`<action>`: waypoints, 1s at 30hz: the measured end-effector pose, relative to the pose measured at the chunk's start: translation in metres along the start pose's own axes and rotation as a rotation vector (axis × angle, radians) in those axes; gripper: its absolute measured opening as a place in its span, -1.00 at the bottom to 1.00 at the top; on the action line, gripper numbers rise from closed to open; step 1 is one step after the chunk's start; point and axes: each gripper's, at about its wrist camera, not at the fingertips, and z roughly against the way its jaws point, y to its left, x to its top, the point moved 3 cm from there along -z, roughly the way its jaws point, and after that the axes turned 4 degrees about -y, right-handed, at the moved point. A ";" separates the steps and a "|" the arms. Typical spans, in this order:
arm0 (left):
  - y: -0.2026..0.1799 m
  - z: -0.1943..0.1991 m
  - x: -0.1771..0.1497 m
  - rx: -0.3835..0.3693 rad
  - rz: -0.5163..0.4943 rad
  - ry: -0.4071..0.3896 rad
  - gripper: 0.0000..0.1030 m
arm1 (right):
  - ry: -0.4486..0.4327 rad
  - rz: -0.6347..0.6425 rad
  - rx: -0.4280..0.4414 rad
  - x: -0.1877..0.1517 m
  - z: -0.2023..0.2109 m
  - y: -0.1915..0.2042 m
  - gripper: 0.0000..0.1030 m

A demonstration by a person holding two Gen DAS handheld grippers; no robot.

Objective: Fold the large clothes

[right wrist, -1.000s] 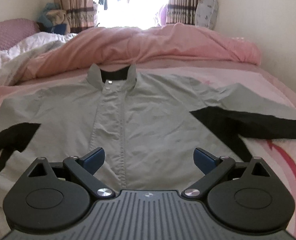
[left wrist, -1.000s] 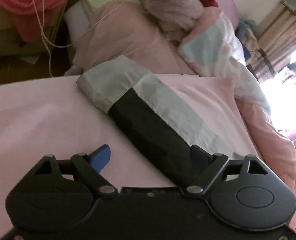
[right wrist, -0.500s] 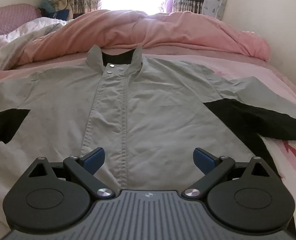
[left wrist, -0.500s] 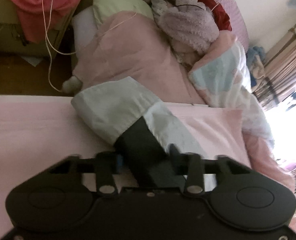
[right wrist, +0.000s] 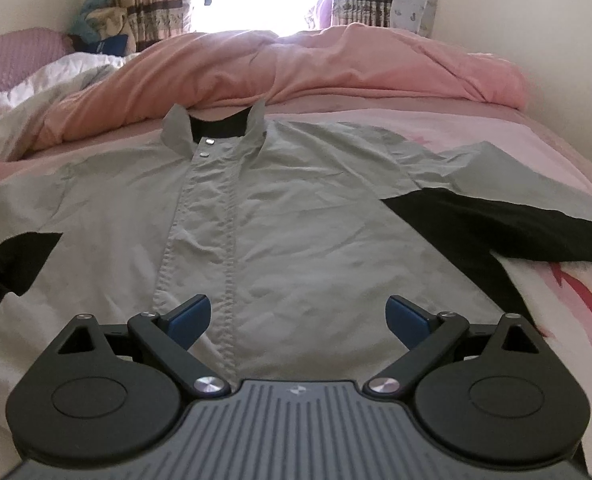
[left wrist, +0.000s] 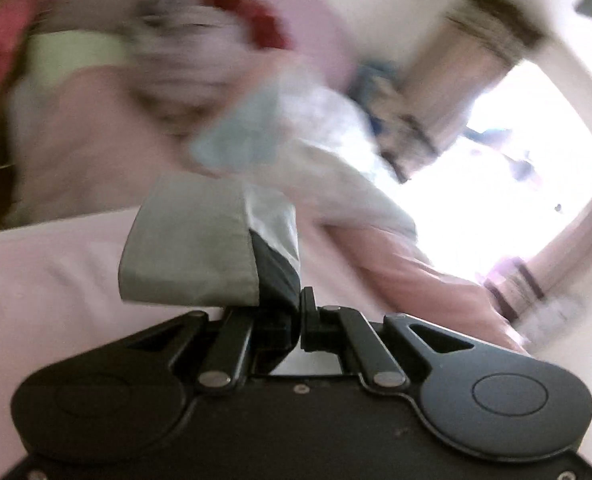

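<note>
L wrist view: your left gripper (left wrist: 296, 312) has its fingers pinched tight on the sleeve (left wrist: 200, 248), grey cuff flopped over toward 11 o'clock, black panel running into the jaws; background is motion-blurred, so I can't tell much beyond pink bed sheet (left wrist: 44, 272) at 9. R wrist view: your right gripper (right wrist: 297, 320) sits w/ fingers wide apart, holding nothing, low over the hem of the jacket (right wrist: 296, 216), which lies flat, front up, collar at 12, other sleeve out at 3. Step looks like sleeve fold-in, just begun. Next, prob. carry that cuff across the chest & lay it flat; right side may need to pin the body so it doesn't drag.
</note>
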 end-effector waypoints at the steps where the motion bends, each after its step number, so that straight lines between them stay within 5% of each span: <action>1: -0.023 0.001 -0.006 -0.044 -0.025 0.016 -0.99 | -0.003 -0.007 0.002 0.000 0.003 -0.004 1.00; 9: -0.236 -0.014 -0.127 -0.477 -0.239 0.275 -0.96 | -0.023 -0.053 -0.021 -0.003 0.029 -0.039 1.00; 11: -0.280 -0.023 -0.170 -0.544 -0.283 0.350 -0.45 | -0.023 -0.058 -0.041 -0.004 0.032 -0.049 1.00; 12: -0.298 -0.027 -0.190 -0.567 -0.318 0.391 0.37 | -0.023 -0.065 -0.050 -0.003 0.032 -0.055 1.00; 13: -0.310 -0.030 -0.206 -0.565 -0.356 0.414 0.64 | -0.023 -0.071 -0.051 -0.003 0.032 -0.060 1.00; 16: -0.314 -0.021 -0.218 -0.582 -0.457 0.364 0.60 | -0.028 -0.103 -0.018 -0.002 0.029 -0.074 1.00; 20: -0.274 -0.023 -0.186 -0.469 -0.584 0.242 0.61 | -0.005 -0.187 0.124 0.000 0.004 -0.081 0.95; 25: -0.180 -0.042 -0.151 -0.196 -0.623 0.209 0.60 | 0.120 -0.408 0.280 0.001 -0.065 -0.086 0.49; 30: -0.116 -0.050 -0.150 -0.108 -0.613 0.254 0.60 | 0.076 -0.529 0.323 0.007 -0.090 -0.078 0.69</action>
